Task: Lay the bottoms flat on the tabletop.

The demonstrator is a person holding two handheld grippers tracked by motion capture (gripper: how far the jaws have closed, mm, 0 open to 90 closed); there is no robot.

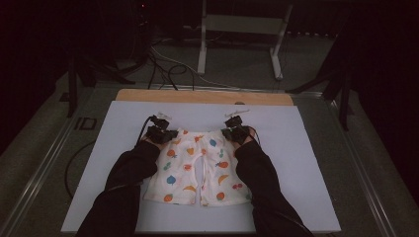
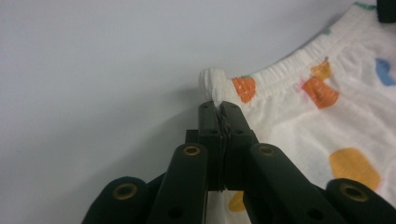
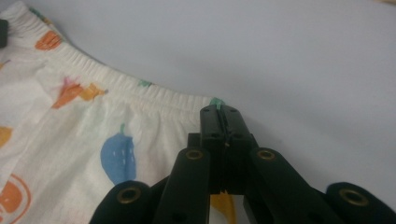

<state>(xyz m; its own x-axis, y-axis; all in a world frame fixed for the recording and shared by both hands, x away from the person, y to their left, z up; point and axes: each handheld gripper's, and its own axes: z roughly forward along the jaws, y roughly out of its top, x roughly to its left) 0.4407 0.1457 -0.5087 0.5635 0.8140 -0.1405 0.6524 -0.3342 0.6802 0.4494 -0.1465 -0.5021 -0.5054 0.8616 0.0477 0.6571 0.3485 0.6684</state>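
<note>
High view: a flat white table (image 1: 296, 163) with a wooden strip at its 12 o'clock edge carries a pair of cream shorts (image 1: 197, 168) at its centre, spread flat, waistband towards 12 o'clock, legs towards 6. The fabric looks soft and thin, printed with orange, blue and yellow fruit shapes; the waistband (image 2: 289, 70) is ribbed, gathered elastic. The left claw (image 2: 218, 109) is pinched tight on the waistband corner at 10 o'clock, which bunches into a small lump; the right claw (image 3: 219, 114) is clamped on the corner at 2 o'clock. Judging by this, both corners are gripped, while lifting or folding the shorts is not yet done.
</note>
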